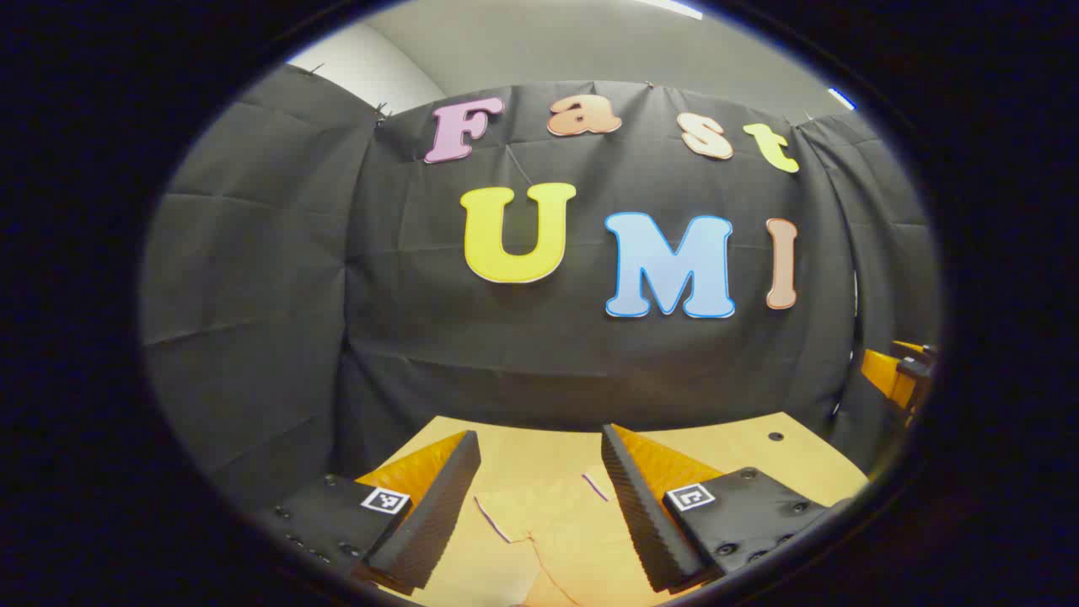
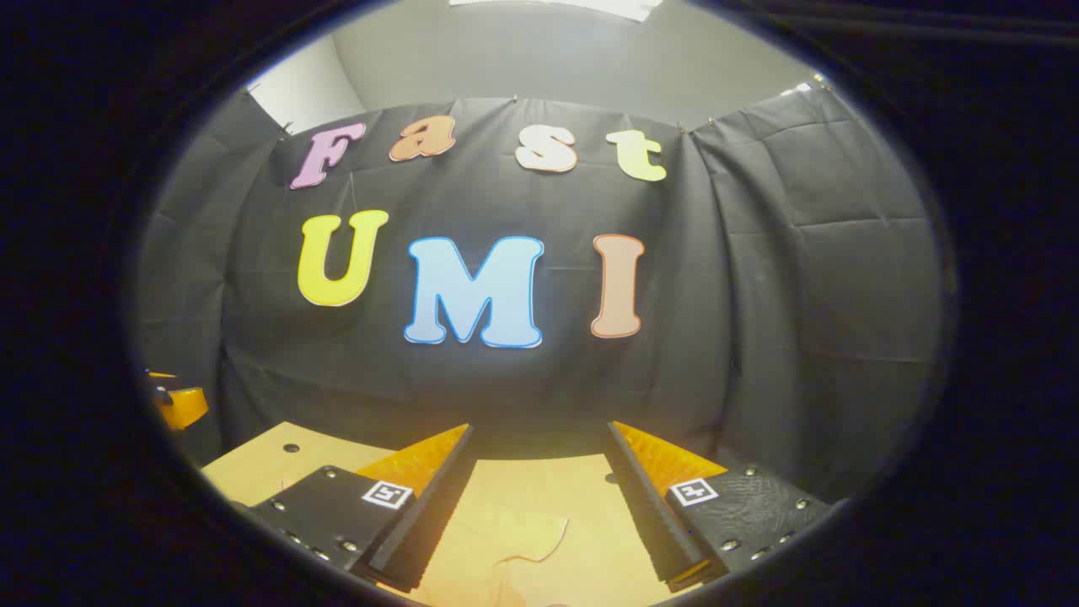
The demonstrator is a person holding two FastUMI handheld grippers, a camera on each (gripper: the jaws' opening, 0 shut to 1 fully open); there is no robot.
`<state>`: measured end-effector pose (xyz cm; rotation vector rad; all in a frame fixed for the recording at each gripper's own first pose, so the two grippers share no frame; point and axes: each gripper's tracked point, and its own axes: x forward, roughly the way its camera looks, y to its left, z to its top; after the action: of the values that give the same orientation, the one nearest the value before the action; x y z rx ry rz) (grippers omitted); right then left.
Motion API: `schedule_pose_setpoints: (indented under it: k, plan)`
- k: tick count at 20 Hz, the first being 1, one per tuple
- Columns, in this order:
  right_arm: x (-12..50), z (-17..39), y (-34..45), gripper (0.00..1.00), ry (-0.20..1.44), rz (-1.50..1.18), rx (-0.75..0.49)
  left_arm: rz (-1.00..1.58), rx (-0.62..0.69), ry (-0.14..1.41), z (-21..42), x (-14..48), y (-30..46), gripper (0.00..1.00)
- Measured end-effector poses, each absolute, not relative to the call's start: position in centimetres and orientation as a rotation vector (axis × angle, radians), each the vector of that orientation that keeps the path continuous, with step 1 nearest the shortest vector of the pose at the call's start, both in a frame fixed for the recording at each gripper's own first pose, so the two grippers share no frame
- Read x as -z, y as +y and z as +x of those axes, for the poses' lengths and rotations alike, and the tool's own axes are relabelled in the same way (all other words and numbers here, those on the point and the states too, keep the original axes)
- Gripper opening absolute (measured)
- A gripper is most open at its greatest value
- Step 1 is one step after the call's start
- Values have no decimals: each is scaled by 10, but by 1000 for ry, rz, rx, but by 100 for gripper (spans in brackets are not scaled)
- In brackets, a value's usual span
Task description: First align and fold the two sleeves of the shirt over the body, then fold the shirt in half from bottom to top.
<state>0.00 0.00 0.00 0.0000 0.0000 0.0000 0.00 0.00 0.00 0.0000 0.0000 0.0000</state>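
**Two grippers raised and apart above an unfolded shirt**

Both tools hang above the table with nothing between their fingers. In the left gripper view, the left gripper has its jaws spread wide, and the shirt lies flat on the wooden table below and just ahead of the gap, a sleeve cuff with pale edging reaching toward the near finger. In the right gripper view, the right gripper is likewise spread, and the shirt shows as a curved cloth edge low between its fingers, nearer the left one, with bare table beyond.

Each camera looks mostly at the booth's back wall, so the tools seem held level and high, probably a ready stance. The wide jaws suit a pinch on thin cloth. The garment's colour nearly matches the tabletop, so its outline is hard to trace and I cannot tell whether any sleeve has been folded. Judging by the sleeve lying outward, the first fold appears not yet made.
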Motion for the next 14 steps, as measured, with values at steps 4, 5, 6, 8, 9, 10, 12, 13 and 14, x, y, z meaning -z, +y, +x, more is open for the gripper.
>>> schedule_pose_setpoints:
  k: [4,5,6,8,9,10,12,13,14]
  plan:
    - [7,3,4,95,16,-4,-15,8,13,6,5,0,-7,94]
    - [6,4,5,95,19,-4,-19,9,15,7,9,-1,-9,94]
    - [8,4,7,95,22,-3,-24,10,17,6,12,-3,-12,94]
    - [12,5,8,95,29,-6,-32,13,25,10,14,-2,-17,94]
    - [12,6,8,95,34,-9,-34,14,27,9,14,-1,-18,94]
    - [14,7,7,95,37,-8,-38,15,26,8,14,-1,-19,94]
    - [16,8,6,95,44,0,-41,15,26,4,14,-1,-20,94]
    - [17,8,5,95,50,2,-40,15,27,4,17,-1,-21,94]
    - [20,10,4,95,57,1,-40,16,27,4,18,-1,-24,94]
